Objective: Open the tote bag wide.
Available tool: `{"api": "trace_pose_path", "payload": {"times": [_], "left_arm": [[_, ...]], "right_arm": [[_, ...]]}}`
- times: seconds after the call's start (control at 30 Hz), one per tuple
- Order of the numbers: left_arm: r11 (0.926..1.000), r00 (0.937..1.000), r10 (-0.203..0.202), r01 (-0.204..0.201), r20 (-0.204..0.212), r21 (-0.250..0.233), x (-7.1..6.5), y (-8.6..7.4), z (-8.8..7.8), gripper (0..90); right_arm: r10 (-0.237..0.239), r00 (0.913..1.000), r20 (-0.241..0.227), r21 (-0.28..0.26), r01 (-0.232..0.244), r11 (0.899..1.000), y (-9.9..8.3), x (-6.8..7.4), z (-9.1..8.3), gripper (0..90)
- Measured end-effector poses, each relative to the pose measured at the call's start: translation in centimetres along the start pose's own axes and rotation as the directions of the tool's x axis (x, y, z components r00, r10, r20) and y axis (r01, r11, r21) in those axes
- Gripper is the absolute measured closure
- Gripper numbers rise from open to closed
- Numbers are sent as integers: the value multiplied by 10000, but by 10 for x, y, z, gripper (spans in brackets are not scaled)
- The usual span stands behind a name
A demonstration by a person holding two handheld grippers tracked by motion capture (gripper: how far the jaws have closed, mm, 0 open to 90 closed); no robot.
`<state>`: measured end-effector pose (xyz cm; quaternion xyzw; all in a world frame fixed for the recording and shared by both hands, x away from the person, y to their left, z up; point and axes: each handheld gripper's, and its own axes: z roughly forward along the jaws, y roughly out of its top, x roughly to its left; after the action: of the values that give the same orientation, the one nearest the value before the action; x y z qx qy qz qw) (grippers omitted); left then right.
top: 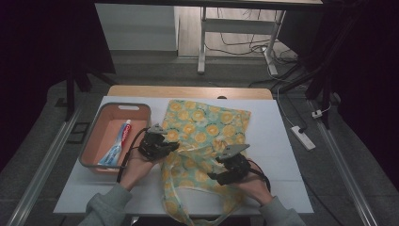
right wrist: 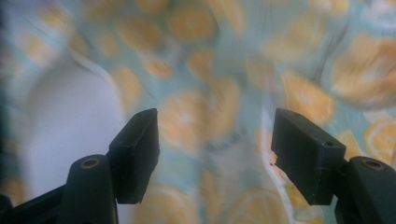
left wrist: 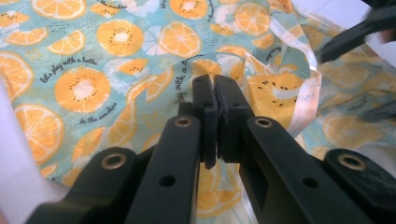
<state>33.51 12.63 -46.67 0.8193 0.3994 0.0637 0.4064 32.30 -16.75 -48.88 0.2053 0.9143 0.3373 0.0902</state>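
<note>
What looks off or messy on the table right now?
The fruit-print bag is rumpled at its near end, with its handles trailing off the table's front edge. That seems to come from handling: the left gripper has its jaws together on a fold, the right gripper open. The toothpaste lies neatly in the tray. Nothing is spilled or damaged.

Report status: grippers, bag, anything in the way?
Left gripper fingers shut, seemingly pinching the fruit-print bag. Right gripper open over the bag, view blurred. Toothpaste lies in the pink bin, clear of both.
</note>
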Motion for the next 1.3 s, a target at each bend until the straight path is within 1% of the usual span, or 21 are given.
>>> {"api": "trace_pose_path", "payload": {"times": [0.03, 0.17, 0.2, 0.23, 0.27, 0.37, 0.4, 0.47, 0.57, 0.6, 0.63, 0.67, 0.7, 0.73, 0.8, 0.87, 1.0, 1.07, 1.1, 1.17, 1.3], "left_arm": [[10000, 10000, -1, 1, -8, 5, 0, 0, 0, 861], [10000, 10000, 7, -7, -2, -15, 1, 0, -1, 862], [10000, 10000, -16, 16, 6, -18, 1, 0, 0, 862], [10000, 10000, -25, 25, 0, -3, 2, 0, 0, 861], [10000, 10000, -26, 26, 16, 17, 2, 0, 1, 861], [10000, 10000, -4, 4, 18, 18, 1, 0, 1, 861], [10000, 10000, -8, 8, 18, -5, 1, 0, 0, 859], [10000, 10000, -27, 27, -5, -79, 1, 0, -1, 856], [9999, 10000, -66, 65, -26, -157, 2, 0, -2, 856], [9998, 10000, -81, 81, 3, -191, 2, 0, -3, 855], [9997, 9999, -94, 95, 41, -231, 2, 0, -3, 855], [9995, 10000, -92, 93, 35, -285, 2, 0, -4, 850], [9994, 9999, -101, 102, 29, -333, 2, 0, -5, 850], [9991, 9999, -125, 128, 64, -400, 1, 0, -6, 841], [9987, 9999, -97, 103, 127, -501, 1, 1, -9, 837], [9979, 9998, -133, 143, 152, -634, 0, 2, -11, 834], [9953, 9996, -142, 165, 252, -951, 0, 3, -18, 811], [9940, 9997, -81, 106, 233, -1090, -2, 3, -22, 721], [9929, 9998, -23, 47, 198, -1187, -3, 3, -24, 721], [9893, 9996, 172, -136, 235, -1450, -5, 3, -33, 634], [9813, 9955, 767, -653, 562, -1809, -15, -1, -57, 614]], "right_arm": [[32, 9999, 115, 326, -36, 9995, -4, -2, 9, 344], [-127, 9997, 193, 686, 113, 9976, -8, -2, 14, 402], [-334, 9989, 344, 847, 304, 9959, -9, 0, 16, 442], [-444, 9979, 478, 1110, 388, 9931, -10, 0, 17, 555], [-398, 9980, 482, 1218, 337, 9920, -10, -1, 19, 603], [-527, 9953, 815, 1344, 414, 9901, -12, -3, 19, 681], [-383, 9961, 798, 1212, 284, 9922, -13, -6, 18, 805], [-316, 9966, 756, 1101, 232, 9936, -12, -7, 14, 878], [-195, 9987, 476, 815, 156, 9966, -9, -7, 6, 888], [-240, 9981, 565, 295, 224, 9993, -4, -5, -5, 892], [-240, 9981, 565, 295, 224, 9993, -4, -5, -5, 892], [-115, 9994, 340, -478, 131, 9988, 3, -5, -20, 894], [-115, 9994, 340, -478, 131, 9988, 3, -5, -20, 894], [-69, 9998, 197, -1156, 91, 9933, 10, -5, -35, 896], [-124, 9998, 172, -1335, 146, 9909, 13, -4, -40, 896], [-256, 9994, 231, -1917, 296, 9810, 21, -3, -54, 896], [-147, 9999, 29, -2937, 149, 9558, 35, -5, -72, 896], [-43, 9998, 196, -3089, 101, 9510, 40, -10, -73, 896], [-43, 9998, 196, -3089, 101, 9510, 40, -10, -73, 896], [250, 9996, 115, -3034, -203, 9526, 38, -17, -67, 896], [347, 9993, 120, -2899, -297, 9566, 35, -20, -62, 897]]}}
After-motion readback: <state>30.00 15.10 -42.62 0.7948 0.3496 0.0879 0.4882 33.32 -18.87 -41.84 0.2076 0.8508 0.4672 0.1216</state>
